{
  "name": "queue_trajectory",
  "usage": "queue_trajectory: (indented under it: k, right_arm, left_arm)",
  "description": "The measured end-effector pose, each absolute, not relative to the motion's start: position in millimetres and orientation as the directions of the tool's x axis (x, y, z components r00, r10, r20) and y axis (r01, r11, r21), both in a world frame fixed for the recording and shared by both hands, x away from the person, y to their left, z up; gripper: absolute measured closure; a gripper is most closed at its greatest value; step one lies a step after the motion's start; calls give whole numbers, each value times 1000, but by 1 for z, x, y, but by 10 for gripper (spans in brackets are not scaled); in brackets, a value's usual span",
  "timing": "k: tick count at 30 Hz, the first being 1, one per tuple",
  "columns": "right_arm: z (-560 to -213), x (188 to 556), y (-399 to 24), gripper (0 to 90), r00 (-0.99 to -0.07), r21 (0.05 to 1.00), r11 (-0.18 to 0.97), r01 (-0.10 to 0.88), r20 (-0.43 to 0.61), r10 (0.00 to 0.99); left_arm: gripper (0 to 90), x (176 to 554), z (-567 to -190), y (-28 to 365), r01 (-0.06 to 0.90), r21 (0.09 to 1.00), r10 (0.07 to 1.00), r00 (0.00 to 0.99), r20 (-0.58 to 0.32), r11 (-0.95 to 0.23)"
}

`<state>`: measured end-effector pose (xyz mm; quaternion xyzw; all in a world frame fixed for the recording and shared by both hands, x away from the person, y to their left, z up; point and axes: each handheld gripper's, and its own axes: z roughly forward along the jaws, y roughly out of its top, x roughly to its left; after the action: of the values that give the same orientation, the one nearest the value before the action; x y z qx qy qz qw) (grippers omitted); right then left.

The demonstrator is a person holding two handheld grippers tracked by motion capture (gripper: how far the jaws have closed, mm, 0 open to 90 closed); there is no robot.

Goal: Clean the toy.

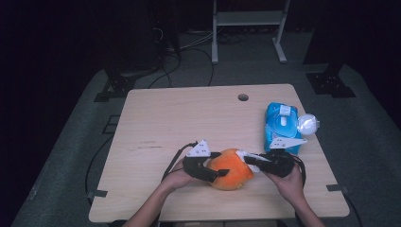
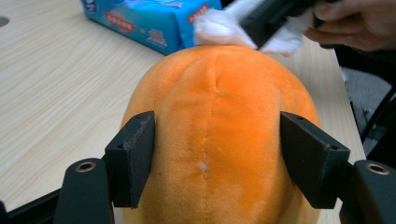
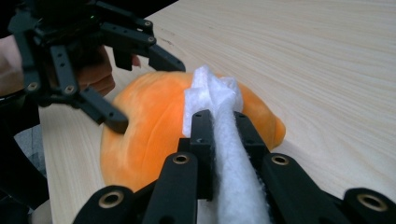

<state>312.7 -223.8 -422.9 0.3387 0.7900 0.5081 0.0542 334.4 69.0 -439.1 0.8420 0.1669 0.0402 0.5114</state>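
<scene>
An orange plush toy [image 1: 230, 169] lies near the table's front edge. My left gripper [image 1: 220, 165] comes at it from the left and is shut on it. In the left gripper view the two black pads [image 2: 133, 154] press into the plush's [image 2: 219, 93] sides. My right gripper [image 1: 249, 159] reaches in from the right, shut on a white wipe [image 1: 242, 154]. In the right gripper view the wipe [image 3: 212, 93] sticks out past the jaws [image 3: 223, 123] and rests on the top of the plush [image 3: 149, 135]. The left gripper [image 3: 144, 93] straddles the toy behind it.
A blue pack of wet wipes [image 1: 281, 125] lies at the table's right side, with a white round object [image 1: 307, 124] against its right edge. A cable hole [image 1: 243, 97] sits near the far edge of the wooden table [image 1: 179, 118]. Dark stands and cables surround the table.
</scene>
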Motion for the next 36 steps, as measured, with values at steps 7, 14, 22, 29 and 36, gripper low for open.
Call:
queue_trajectory:
  k: [7,14,22,29,36]
  right_arm:
    - [-424,310,-226,801,-768,837,261,482,259,586]
    - [-425,313,-228,801,-760,833,256,490,264,594]
    - [-428,320,-234,801,-742,829,218,515,303,598]
    - [-420,312,-224,801,-764,844,231,483,278,582]
    - [-414,305,-210,802,-805,857,269,439,243,541]
  left_arm:
    - [297,342,-441,76,306,874,364,917,-163,-378]
    - [279,329,-438,66,193,883,281,957,-72,-429]
    - [257,316,-435,55,93,882,175,984,-12,-462]
    - [264,319,-437,53,124,881,230,973,-18,-456]
    - [272,317,-436,51,87,873,208,978,16,-480]
